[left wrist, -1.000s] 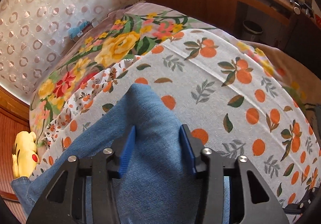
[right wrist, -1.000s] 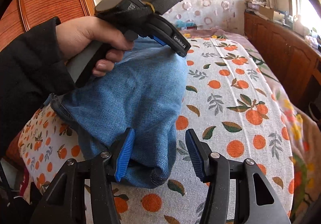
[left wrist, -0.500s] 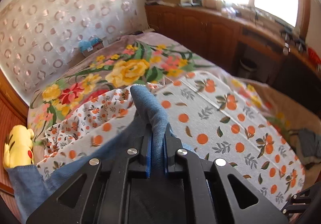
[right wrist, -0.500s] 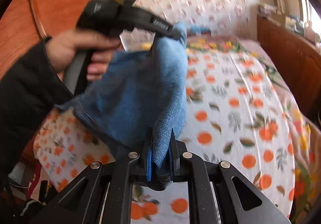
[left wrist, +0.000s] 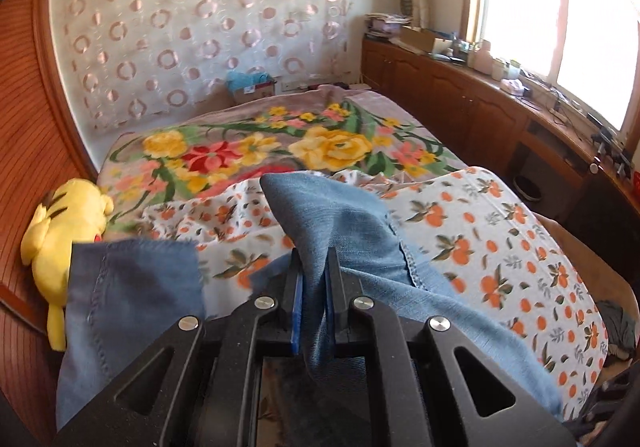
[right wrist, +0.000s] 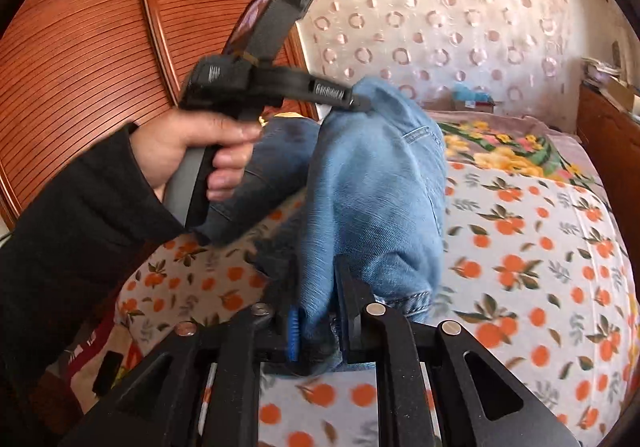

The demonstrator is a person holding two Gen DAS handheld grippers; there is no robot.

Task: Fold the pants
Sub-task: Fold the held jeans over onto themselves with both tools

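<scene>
The blue denim pants (left wrist: 332, 207) hang lifted above the orange-print sheet (left wrist: 500, 247) on the bed. My left gripper (left wrist: 314, 271) is shut on a pinched ridge of the denim, and a loose hemmed flap (left wrist: 132, 287) droops to its left. In the right wrist view the pants (right wrist: 380, 187) stretch between both tools. The left gripper (right wrist: 354, 101), held by a hand (right wrist: 192, 143) in a black sleeve, clamps the upper end. My right gripper (right wrist: 320, 303) holds the lower fold; its jaws are opening slightly with the denim still pressed between them.
A yellow plush toy (left wrist: 64, 223) lies at the bed's left edge by the wooden slatted door (right wrist: 100, 27). A floral blanket (left wrist: 256, 151) covers the far half of the bed. Wooden cabinets (left wrist: 460, 99) with clutter run under the window on the right.
Both grippers went from open around the flat denim to closed on it. They then lifted the pants off the sheet, the left one rising and swinging toward the far end of the bed.
</scene>
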